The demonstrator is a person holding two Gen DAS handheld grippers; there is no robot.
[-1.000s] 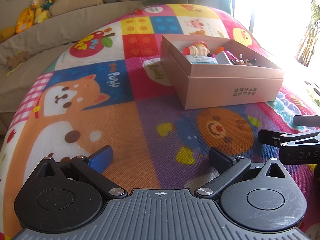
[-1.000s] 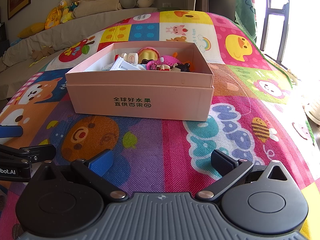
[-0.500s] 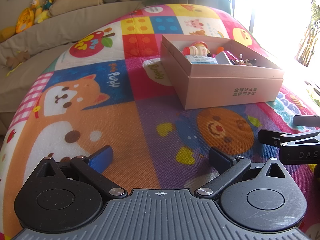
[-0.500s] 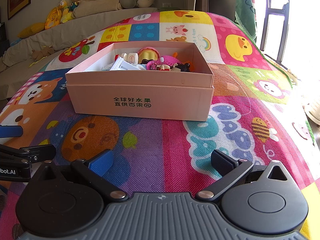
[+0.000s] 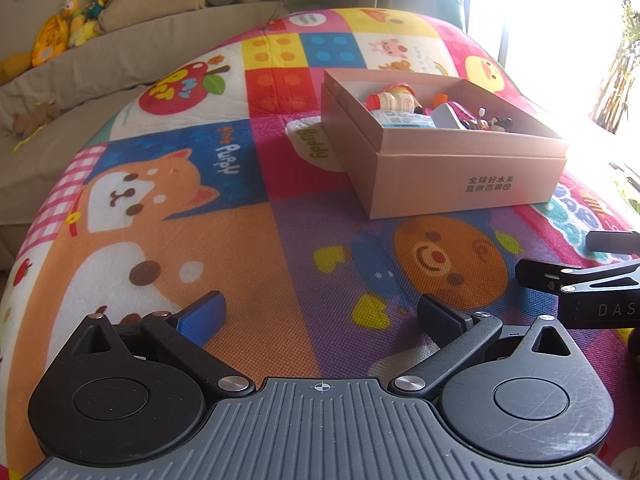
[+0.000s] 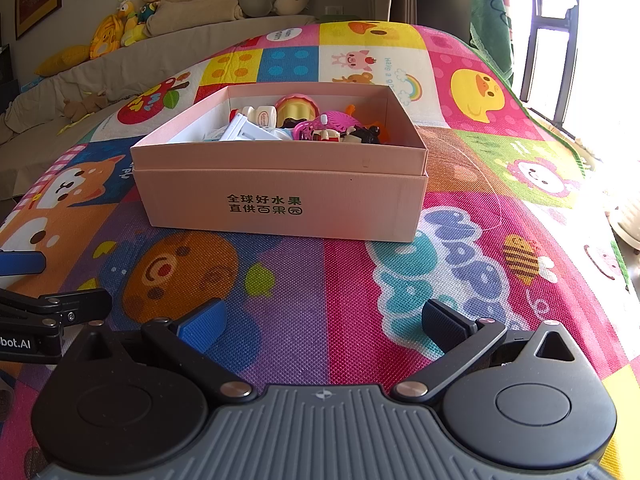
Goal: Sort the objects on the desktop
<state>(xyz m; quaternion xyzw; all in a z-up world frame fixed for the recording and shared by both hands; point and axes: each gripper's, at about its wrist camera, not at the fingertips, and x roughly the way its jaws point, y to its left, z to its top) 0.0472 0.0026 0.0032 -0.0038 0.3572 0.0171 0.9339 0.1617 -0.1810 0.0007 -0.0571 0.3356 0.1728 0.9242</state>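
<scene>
On play mat [image 6: 460, 184] | pink box [image 6: 280, 200] holds toys [image 6: 320, 124] | left gripper [image 5: 320, 316], right gripper [image 6: 322, 320]: jaws apart, empty

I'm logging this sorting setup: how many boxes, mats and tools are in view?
pink box: 1
play mat: 1
tools: 2, the left tool and the right tool, both open
Total: 4
The toys in the box overlap too much to count.

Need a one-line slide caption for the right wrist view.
Open right claw rests empty on the cartoon play mat, facing the pink box of small toys.
</scene>
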